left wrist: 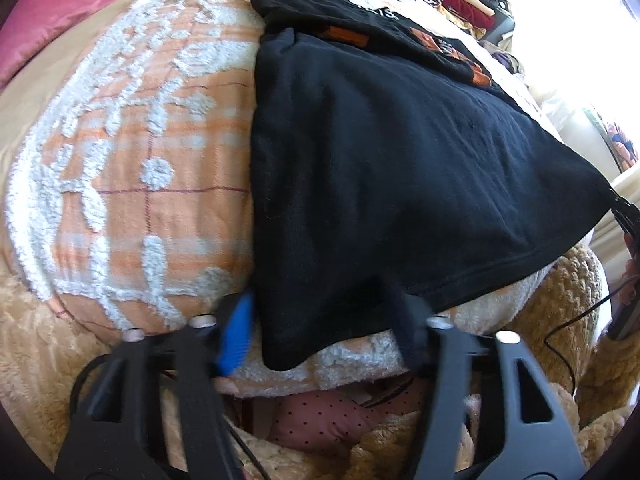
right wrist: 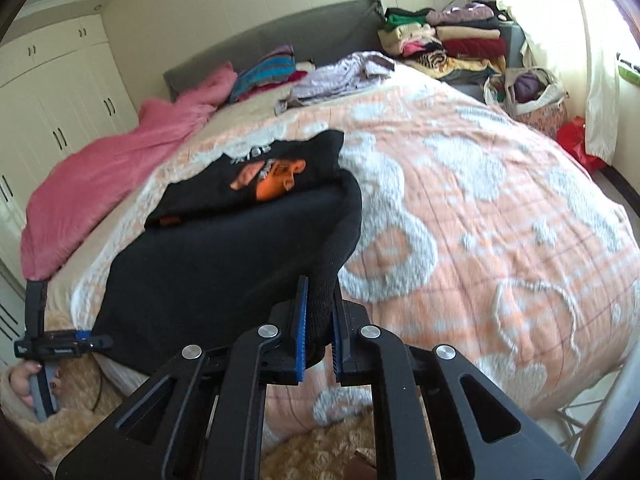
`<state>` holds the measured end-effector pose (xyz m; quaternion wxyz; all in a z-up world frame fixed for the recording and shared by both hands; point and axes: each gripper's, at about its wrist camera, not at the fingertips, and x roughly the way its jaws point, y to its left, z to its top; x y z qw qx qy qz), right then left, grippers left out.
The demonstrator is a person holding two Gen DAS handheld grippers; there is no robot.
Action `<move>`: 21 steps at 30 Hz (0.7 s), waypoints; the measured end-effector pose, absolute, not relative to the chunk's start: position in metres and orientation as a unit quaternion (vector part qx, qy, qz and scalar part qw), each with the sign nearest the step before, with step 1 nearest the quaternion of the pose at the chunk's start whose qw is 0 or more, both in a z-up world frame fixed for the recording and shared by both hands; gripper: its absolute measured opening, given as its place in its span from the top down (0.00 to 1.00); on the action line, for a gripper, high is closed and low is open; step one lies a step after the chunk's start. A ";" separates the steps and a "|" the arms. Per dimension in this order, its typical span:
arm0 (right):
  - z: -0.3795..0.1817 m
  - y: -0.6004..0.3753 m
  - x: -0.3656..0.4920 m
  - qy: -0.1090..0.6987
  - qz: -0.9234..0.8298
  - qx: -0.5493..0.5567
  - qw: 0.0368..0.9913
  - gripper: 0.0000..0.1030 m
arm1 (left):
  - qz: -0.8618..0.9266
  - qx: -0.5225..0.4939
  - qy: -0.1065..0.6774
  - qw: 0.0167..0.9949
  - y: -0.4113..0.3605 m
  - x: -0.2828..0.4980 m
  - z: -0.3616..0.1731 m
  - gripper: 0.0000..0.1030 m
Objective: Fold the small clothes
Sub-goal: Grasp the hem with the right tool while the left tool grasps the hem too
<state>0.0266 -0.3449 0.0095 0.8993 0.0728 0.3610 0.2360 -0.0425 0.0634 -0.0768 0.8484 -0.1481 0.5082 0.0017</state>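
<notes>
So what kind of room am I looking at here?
Most likely a bedroom: a bed with a grey headboard, white wardrobes, and stacked clothes.

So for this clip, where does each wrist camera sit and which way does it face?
Left wrist view: on the left gripper at the bed's near edge, angled steeply down along its fingers onto the black printed cotton T-shirt; no body part shows.
Right wrist view: on the right gripper, looking up the bed toward the grey headboard, fingers pinching the shirt's hem; a hand holding the left gripper shows at lower left.
Shared: the T-shirt, the orange-and-white tufted bedspread, the pink blanket, and each other's gripper.
</notes>
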 end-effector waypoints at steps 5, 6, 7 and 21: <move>0.011 -0.345 0.029 0.356 0.234 0.081 0.901 0.91 | -0.008 -0.146 0.511 0.847 0.064 -0.042 -0.077 0.72; 0.011 -0.344 0.030 0.356 0.233 0.082 0.901 0.92 | -0.010 -0.144 0.513 0.846 0.064 -0.042 -0.077 0.72; 0.010 -0.345 0.030 0.356 0.231 0.084 0.901 0.91 | -0.011 -0.147 0.513 0.845 0.065 -0.043 -0.078 0.72; 0.015 -0.347 0.032 0.346 0.230 0.100 0.904 0.92 | -0.053 -0.211 0.458 0.862 0.087 -0.042 -0.043 0.97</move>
